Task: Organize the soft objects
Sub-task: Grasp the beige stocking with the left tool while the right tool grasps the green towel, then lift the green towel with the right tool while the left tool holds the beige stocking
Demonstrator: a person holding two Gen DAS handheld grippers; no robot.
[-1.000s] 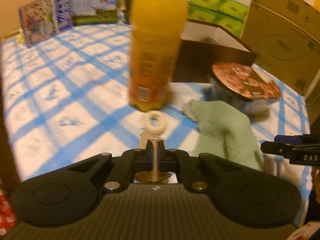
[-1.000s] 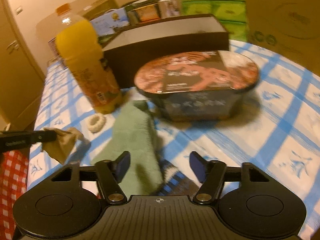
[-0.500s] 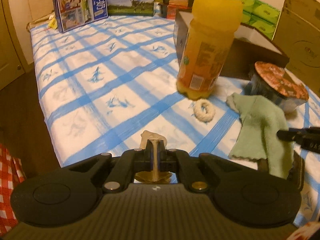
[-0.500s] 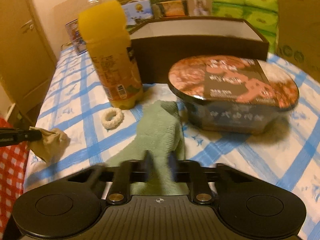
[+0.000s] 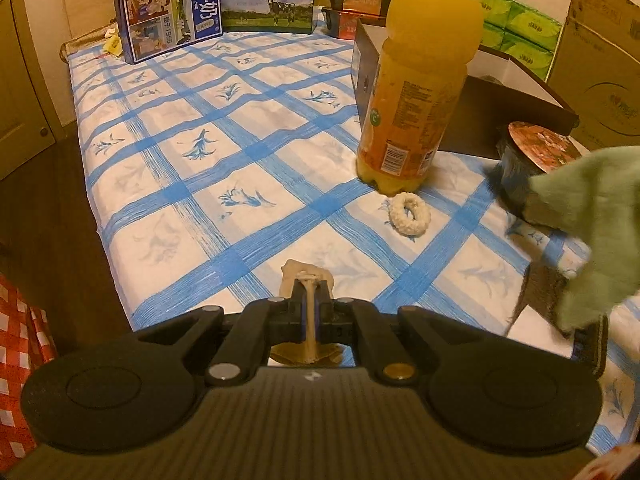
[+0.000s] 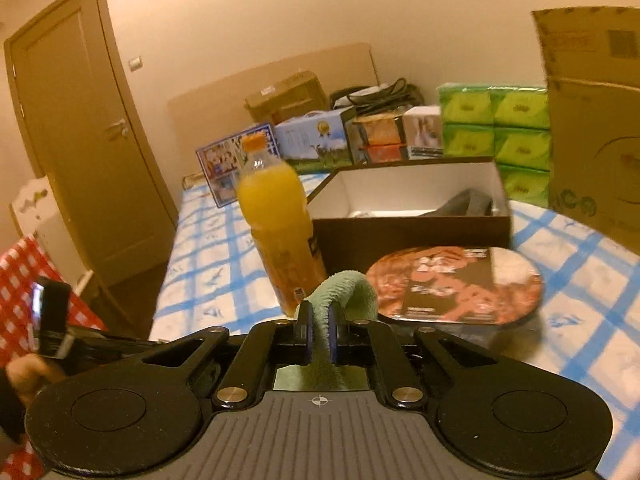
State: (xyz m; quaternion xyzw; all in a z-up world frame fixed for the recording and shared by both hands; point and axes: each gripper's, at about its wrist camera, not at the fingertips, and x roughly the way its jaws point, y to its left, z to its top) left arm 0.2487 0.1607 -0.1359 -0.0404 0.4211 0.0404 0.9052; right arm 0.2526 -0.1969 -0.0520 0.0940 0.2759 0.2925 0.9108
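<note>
My left gripper [image 5: 307,288] is shut on a small beige cloth [image 5: 306,280], held just above the blue-checked tablecloth [image 5: 192,184] near its front edge. A white knitted ring [image 5: 410,213] lies on the cloth beside the orange juice bottle [image 5: 416,92]. My right gripper [image 6: 319,316] is shut on a green towel [image 6: 348,286], lifted off the table; in the left wrist view the green towel [image 5: 592,236] hangs in the air at the right. Beyond it stands an open dark box [image 6: 408,216] with a grey item inside.
A round noodle bowl [image 6: 456,284] with a printed lid sits in front of the box. Milk cartons [image 5: 168,12], green tissue packs [image 6: 496,120] and a cardboard box [image 6: 596,120] line the back and right. A door [image 6: 76,140] is at the left.
The right gripper closed on the green towel and raised it off the table. The left gripper drew back from the bottle with the beige cloth still pinched.
</note>
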